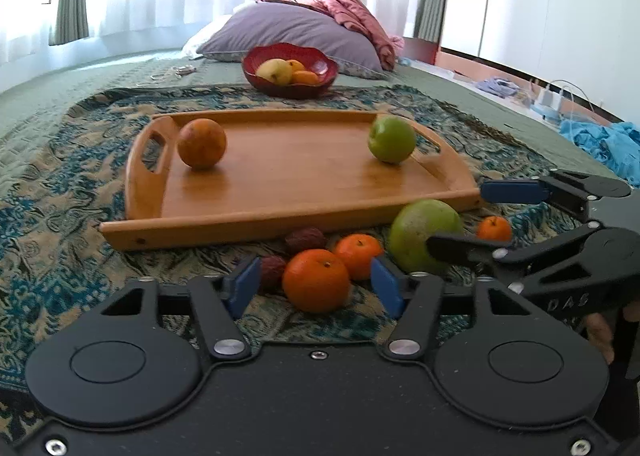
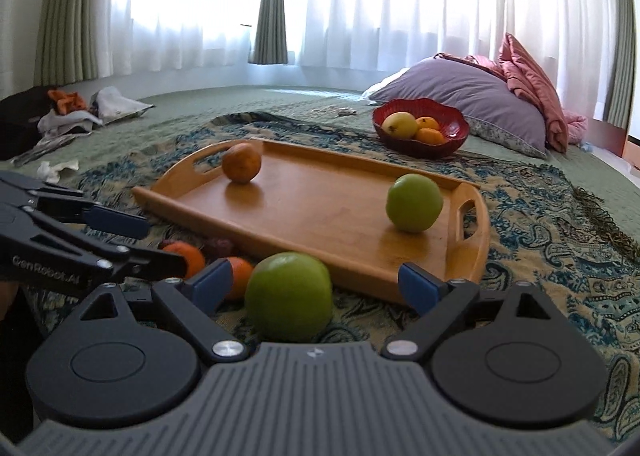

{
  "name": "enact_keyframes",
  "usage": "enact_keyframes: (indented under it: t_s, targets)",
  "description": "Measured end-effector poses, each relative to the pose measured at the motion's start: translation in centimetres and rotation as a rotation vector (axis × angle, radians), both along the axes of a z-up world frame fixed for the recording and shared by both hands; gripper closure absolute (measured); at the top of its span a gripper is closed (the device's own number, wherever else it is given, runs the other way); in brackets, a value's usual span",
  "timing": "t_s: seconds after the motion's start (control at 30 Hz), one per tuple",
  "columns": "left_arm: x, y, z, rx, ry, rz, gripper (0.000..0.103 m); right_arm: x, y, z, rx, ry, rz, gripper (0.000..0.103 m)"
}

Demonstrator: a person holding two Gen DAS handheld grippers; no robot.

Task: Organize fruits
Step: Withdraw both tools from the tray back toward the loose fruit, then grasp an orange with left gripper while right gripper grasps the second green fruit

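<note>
In front of the tray (image 1: 280,212), both tongs gape wide and empty, left gripper (image 1: 314,288) around the tangerine (image 1: 316,280), right gripper (image 2: 316,282) around the big green fruit (image 2: 289,296), so I'd centre, then squeeze gently.

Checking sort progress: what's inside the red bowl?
The red bowl holds a yellow-green fruit and two small oranges. Its near wall and those fruits hide the bottom, so anything lower down cannot be seen.

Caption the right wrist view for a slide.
Open right gripper frames a large green fruit before the wooden tray.
</note>
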State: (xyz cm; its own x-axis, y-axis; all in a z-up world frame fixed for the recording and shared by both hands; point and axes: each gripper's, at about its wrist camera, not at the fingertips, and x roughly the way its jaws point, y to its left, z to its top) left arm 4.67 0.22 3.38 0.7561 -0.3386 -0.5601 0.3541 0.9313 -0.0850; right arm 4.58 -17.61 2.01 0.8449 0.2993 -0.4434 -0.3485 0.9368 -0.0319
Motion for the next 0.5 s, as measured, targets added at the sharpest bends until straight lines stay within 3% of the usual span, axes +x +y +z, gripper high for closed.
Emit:
enact_keyframes:
  t_s: [0.17,0.5]
  targets:
    - [0.2,-0.4,-0.5,-0.001,0.015,-0.009,0.058,-0.4,0.9,-0.6,-0.028,0.001,0.027,0.007]
    - [0.3,-0.3,-1.4,-0.013,0.036,0.022,0.061,-0.6,1.6,-1.4,-0.026,0.009,0.026,0.017]
